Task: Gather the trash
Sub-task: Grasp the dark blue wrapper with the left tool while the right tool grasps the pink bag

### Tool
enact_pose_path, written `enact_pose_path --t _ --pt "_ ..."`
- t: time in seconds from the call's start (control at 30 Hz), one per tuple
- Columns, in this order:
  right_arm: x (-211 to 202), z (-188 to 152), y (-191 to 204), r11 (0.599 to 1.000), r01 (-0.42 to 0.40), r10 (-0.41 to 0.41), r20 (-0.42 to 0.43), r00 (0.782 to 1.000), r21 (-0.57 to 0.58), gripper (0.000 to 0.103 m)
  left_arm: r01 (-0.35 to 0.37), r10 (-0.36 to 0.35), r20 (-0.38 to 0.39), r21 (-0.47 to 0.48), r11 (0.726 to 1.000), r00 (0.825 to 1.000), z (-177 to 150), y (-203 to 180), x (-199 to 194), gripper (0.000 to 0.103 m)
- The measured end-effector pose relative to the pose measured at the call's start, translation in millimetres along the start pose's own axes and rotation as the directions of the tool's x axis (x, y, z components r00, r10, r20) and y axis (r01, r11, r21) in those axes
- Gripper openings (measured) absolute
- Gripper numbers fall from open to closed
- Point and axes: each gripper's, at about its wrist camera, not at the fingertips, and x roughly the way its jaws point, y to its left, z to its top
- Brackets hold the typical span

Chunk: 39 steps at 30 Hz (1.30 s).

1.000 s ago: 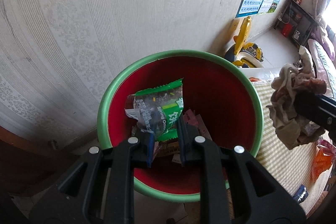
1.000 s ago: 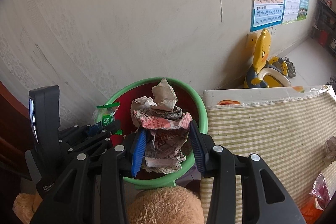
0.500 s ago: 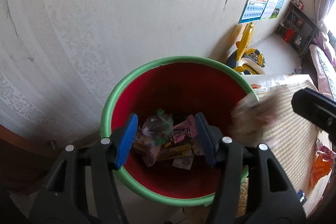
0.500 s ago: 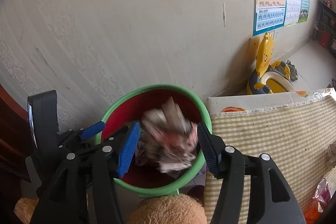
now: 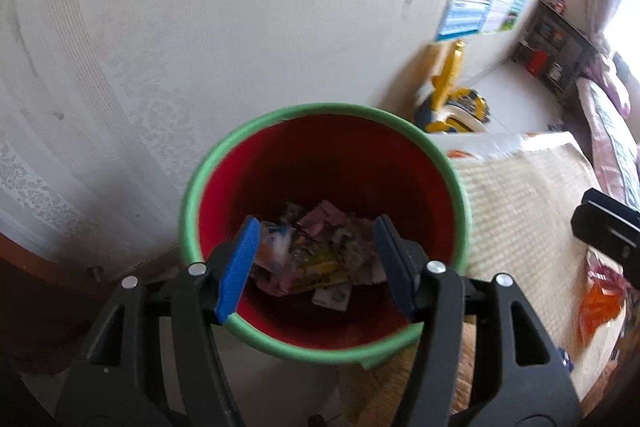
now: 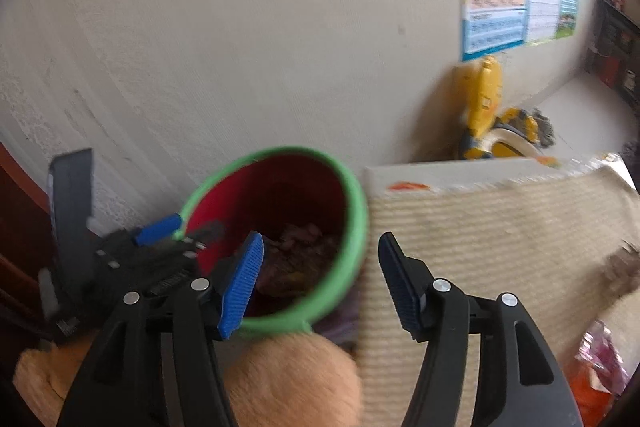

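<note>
A red bin with a green rim (image 5: 224,163) stands against the wall; it also shows in the right wrist view (image 6: 352,195). Crumpled wrappers and paper (image 5: 320,251) lie at its bottom. My left gripper (image 5: 316,263) is open and empty above the bin's near side. My right gripper (image 6: 320,279) is open and empty, over the bin's right rim and the mat edge. The left gripper also shows in the right wrist view (image 6: 160,227) at the bin's left rim.
A striped beige mat (image 6: 500,227) lies right of the bin, with an orange wrapper (image 5: 600,303) and a pink wrapper (image 6: 600,359) on it. A tan plush toy (image 6: 288,383) sits below the bin. A yellow toy (image 6: 484,115) stands by the wall.
Both grippers opened. The green snack wrapper and the crumpled paper wad dropped into the bin. The right gripper has shifted right, towards the mat.
</note>
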Motion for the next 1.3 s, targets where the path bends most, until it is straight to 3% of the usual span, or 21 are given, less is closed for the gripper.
enact_pose_path --t 0.13,0.2,0.27,0.37,0.5,0.6,0.67,0.73,0.8,0.87,1.07,1.2,1.3 --pt "-27.3 -26.6 -57.4 0.99 0.117 -0.117 -0.013 0.993 0.079 0.066 0.056 -0.055 -0.016 0.062 0.996 0.998 -12.4 -32.1 -6.8 0.059" --pt "-43.1 -43.8 -94.0 0.97 0.205 -0.203 -0.026 0.979 0.133 0.066 0.085 -0.083 -0.026 0.092 0.992 0.996 -18.3 -48.4 -9.9 0.06" --pt "-61.8 -65.0 -132.7 0.933 0.297 -0.295 -0.043 0.955 0.205 0.067 0.124 -0.121 -0.034 0.137 0.983 0.992 -25.3 -68.9 -15.8 0.063" --pt "-88.3 -94.5 -178.3 0.87 0.37 -0.371 -0.06 0.927 0.325 0.071 0.174 -0.169 -0.042 0.203 0.964 0.985 -33.5 -95.6 -24.1 0.068" --pt "-100.4 -117.4 -216.3 0.819 0.418 -0.411 -0.107 0.905 0.393 0.077 0.265 -0.249 -0.09 0.296 0.918 0.964 -52.4 -136.7 -36.3 0.072" --pt "-96.3 -128.4 -229.2 0.817 0.398 -0.385 -0.121 0.915 0.417 0.076 0.341 -0.31 -0.143 0.404 0.849 0.94 -71.1 -172.6 -44.4 0.075" --pt "-91.4 -134.6 -234.0 0.819 0.396 -0.373 -0.14 0.917 0.416 0.071 0.363 -0.323 -0.168 0.506 0.783 0.931 -87.9 -197.0 -51.8 0.08" --pt "-91.2 -140.9 -235.5 0.818 0.392 -0.365 -0.146 0.92 0.421 0.041 0.377 -0.324 -0.199 0.58 0.722 0.925 -103.5 -214.4 -55.8 0.082" --pt "-97.6 -146.7 -237.5 0.819 0.36 -0.345 -0.117 0.931 0.448 0.026 0.389 -0.316 -0.231 0.629 0.673 0.92 -117.6 -225.4 -56.2 0.082" --pt "-107.8 -151.7 -235.8 0.818 0.343 -0.346 -0.081 0.935 0.462 0.021 0.393 -0.289 -0.268 0.668 0.632 0.919 -131.6 -236.2 -50.3 0.082" --pt "-135.7 -160.3 -231.9 0.811 0.286 -0.337 0.007 0.942 0.51 0.02 0.406 -0.202 -0.358 0.71 0.576 0.912 -155.5 -253.3 -24.0 0.082" --pt "-142.9 -164.2 -231.0 0.805 0.256 -0.319 0.026 0.947 0.536 0.02 0.392 -0.16 -0.371 0.721 0.571 0.915 -159.5 -262.6 -9.6 0.081" --pt "-144.4 -165.9 -229.6 0.804 0.238 -0.305 0.034 0.952 0.544 0.02 0.394 -0.14 -0.389 0.715 0.577 0.911 -159.9 -269.3 -1.4 0.061"
